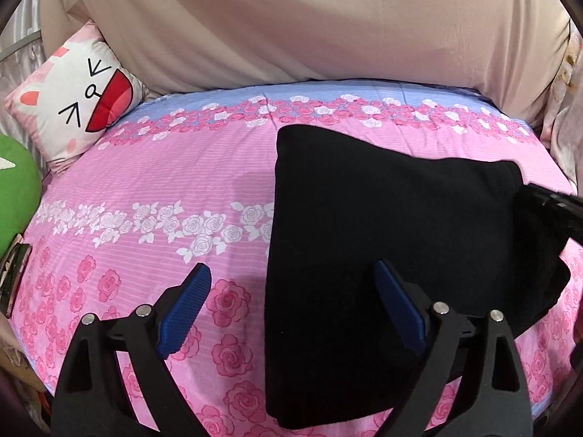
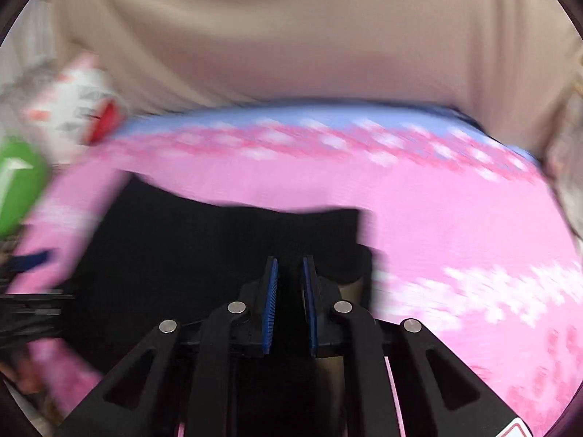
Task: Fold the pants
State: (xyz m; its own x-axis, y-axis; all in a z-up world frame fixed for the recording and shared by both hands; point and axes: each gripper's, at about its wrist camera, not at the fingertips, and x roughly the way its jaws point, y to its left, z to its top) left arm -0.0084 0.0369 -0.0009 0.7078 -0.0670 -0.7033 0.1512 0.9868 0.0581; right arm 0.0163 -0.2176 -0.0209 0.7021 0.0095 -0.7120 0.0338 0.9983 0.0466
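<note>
The black pants (image 1: 382, 247) lie folded into a thick rectangle on the pink rose-print bedspread (image 1: 164, 189). My left gripper (image 1: 291, 284) is open and empty, its fingers straddling the left edge of the pants. The right gripper's black body (image 1: 554, 200) enters at the pants' right edge. In the blurred right wrist view the pants (image 2: 182, 247) fill the lower left. My right gripper (image 2: 290, 273) is nearly closed, with black cloth between its blue pads (image 2: 271, 291).
A white cat-face cushion (image 1: 76, 98) and a green plush (image 1: 14, 196) sit at the bed's left. A beige sheet (image 1: 309, 29) drapes behind the bed. A dark flat object (image 1: 12, 276) lies at the left edge.
</note>
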